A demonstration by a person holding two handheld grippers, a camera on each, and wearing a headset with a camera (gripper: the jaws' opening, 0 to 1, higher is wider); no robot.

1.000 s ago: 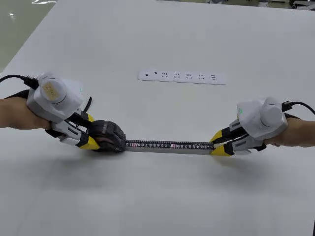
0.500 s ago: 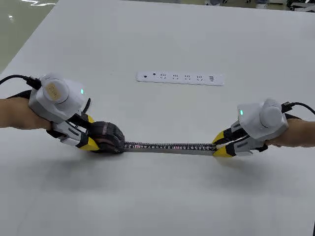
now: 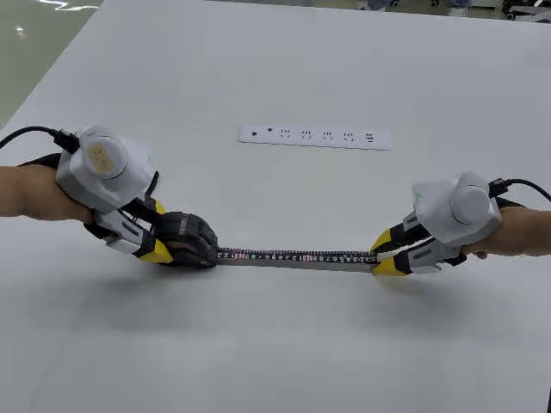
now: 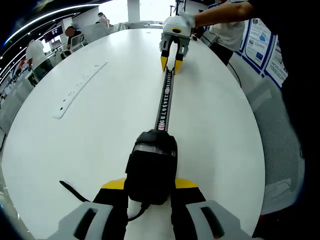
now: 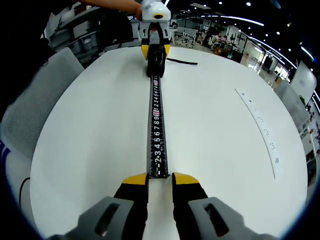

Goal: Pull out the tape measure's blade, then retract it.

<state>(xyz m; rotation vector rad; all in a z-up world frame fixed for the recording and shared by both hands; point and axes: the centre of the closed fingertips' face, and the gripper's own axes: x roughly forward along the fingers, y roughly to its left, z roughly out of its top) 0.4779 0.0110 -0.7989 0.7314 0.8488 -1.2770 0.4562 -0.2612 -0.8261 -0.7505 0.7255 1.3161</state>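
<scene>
**Jaws clamped at both ends of a drawn-out tape measure**

Head view. Left gripper: grey-white body with yellow-tipped jaws, carried in from the left on the left forearm, low over the white table and pointing right. Its jaws are clamped on the sides of the black, rounded tape measure case, which sits on the table. Right gripper: same make, carried in on the right forearm and pointing left. Its jaws are nearly together, pinching the tip of the dark, pale-numbered blade. The blade is drawn out straight between the two grippers, low along the table. A white oblong power strip lies farther back, well apart.

Left gripper view. The case sits between the yellow jaw tips, touched on both sides. A thin black strap trails from the case onto the table. The blade runs away to the other gripper.

Right gripper view. The blade end is lodged between the yellow tips, with the gap no wider than the blade. The numerals run away to the distant case.
</scene>
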